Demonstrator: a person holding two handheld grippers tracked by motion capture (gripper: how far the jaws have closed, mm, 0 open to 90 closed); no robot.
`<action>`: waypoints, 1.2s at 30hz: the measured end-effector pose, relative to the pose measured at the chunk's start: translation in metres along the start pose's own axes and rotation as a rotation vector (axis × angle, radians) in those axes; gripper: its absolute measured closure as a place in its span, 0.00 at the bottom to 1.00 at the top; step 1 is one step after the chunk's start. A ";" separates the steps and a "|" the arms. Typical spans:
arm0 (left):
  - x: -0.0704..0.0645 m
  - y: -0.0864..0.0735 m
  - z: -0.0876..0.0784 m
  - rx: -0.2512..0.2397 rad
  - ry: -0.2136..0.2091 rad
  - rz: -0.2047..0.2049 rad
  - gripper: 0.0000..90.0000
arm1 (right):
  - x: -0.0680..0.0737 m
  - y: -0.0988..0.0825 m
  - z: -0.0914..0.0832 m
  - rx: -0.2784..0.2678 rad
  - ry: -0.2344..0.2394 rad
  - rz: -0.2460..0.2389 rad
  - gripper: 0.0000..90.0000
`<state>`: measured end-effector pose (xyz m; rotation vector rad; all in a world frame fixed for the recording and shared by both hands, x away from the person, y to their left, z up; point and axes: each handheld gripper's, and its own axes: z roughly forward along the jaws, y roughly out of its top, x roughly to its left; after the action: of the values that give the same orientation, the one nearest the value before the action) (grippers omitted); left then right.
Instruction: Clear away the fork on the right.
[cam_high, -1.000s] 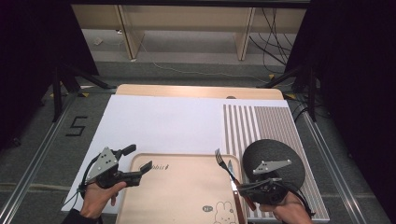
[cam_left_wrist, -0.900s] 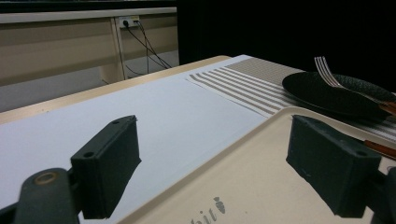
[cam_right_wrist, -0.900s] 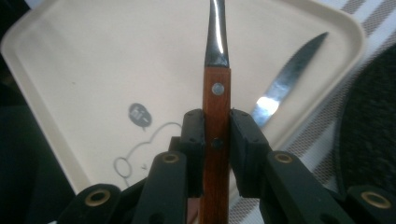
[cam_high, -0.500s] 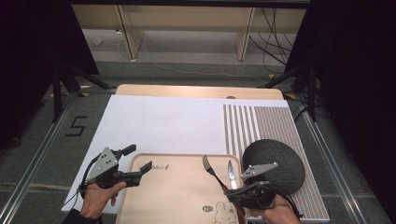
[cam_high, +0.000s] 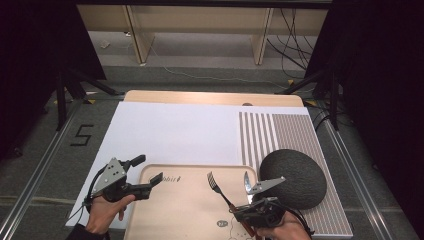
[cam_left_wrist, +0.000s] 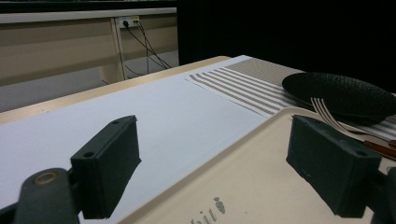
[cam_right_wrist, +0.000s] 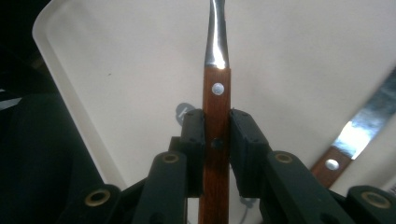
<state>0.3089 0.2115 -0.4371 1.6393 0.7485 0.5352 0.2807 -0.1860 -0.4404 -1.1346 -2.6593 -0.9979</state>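
The fork (cam_high: 220, 189) is clamped by its wooden handle between the jaws of the right gripper (cam_high: 250, 216), and its tines point away from the person, over the pale tray (cam_high: 180, 210). In the right gripper view the two black pads press on either side of the brown riveted handle of the fork (cam_right_wrist: 215, 116), with the metal neck rising straight ahead above the tray's (cam_right_wrist: 303, 56) flat floor. Just to the right of the fork lies a knife (cam_high: 247, 184) with the same kind of wooden handle, its blade aimed the same way; in the right gripper view the knife (cam_right_wrist: 359, 128) slants across the lower right corner. Beyond the knife, a dark round plate (cam_high: 292, 177) sits on the striped mat (cam_high: 280, 132), close to the tray's right edge. The left gripper (cam_high: 142, 176) is at the tray's near left corner, its jaws standing wide apart with nothing between them; in the left gripper view they straddle the tray's rim (cam_left_wrist: 243, 144), one over the white sheet (cam_left_wrist: 154, 107) and one over the tray. The white sheet (cam_high: 175, 130) covers the table (cam_high: 210, 96) to the left of the mat.
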 end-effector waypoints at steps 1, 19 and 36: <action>0.000 0.000 0.000 0.000 0.000 0.001 0.18 | 0.001 0.000 0.002 0.009 0.000 0.002 0.86; 0.000 0.000 0.000 0.011 0.005 0.000 0.18 | 0.003 -0.001 0.022 0.106 -0.020 0.022 0.85; 0.000 0.000 0.000 0.012 0.005 -0.005 0.18 | 0.008 0.004 0.028 0.130 -0.082 0.042 0.56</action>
<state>0.3087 0.2114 -0.4371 1.6472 0.7607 0.5326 0.2822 -0.1624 -0.4577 -1.2234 -2.7044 -0.7749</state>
